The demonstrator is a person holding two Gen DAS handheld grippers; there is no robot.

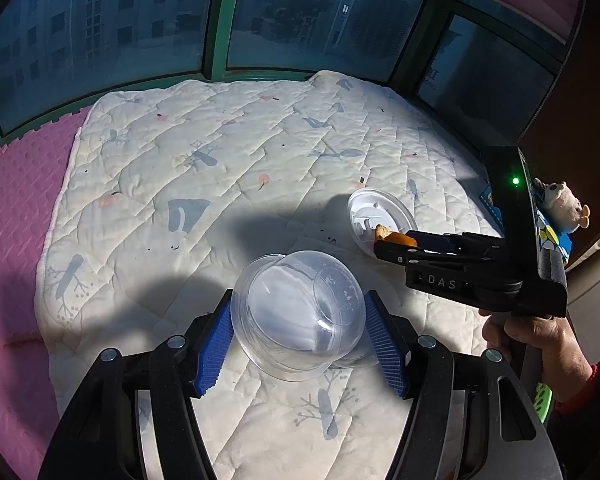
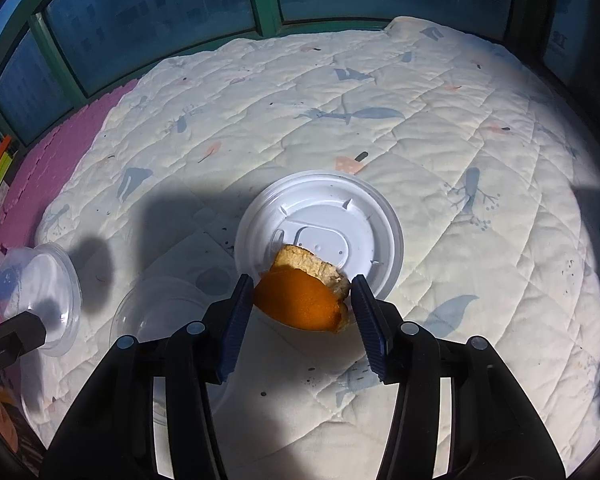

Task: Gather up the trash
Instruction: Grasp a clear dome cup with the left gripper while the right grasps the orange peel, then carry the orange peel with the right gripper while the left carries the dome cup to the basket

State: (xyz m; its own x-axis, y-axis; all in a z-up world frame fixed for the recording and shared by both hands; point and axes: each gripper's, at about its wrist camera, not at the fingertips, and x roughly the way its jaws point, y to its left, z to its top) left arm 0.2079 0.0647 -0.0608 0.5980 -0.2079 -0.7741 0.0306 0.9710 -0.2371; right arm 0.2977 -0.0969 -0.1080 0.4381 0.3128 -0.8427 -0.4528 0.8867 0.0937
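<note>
On the bed's quilt [image 2: 440, 152], the lid [image 2: 352, 216] lies right of the bowl [image 1: 300, 312]. The bowl sits tilted between the left gripper's [image 1: 300, 336] jaws; the peel [image 2: 300, 300], between the right gripper's [image 2: 302, 312] jaws, hangs over the lid's near edge.

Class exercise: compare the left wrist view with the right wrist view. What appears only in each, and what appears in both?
Only the left wrist view: a stuffed toy at the bed's edge, and the person's hand holding the right gripper.

Only the right wrist view: a second clear lid lying flat on the quilt.

Both: the clear plastic bowl held by the left gripper, the orange peel in the right gripper, the white lid, and the windows.
</note>
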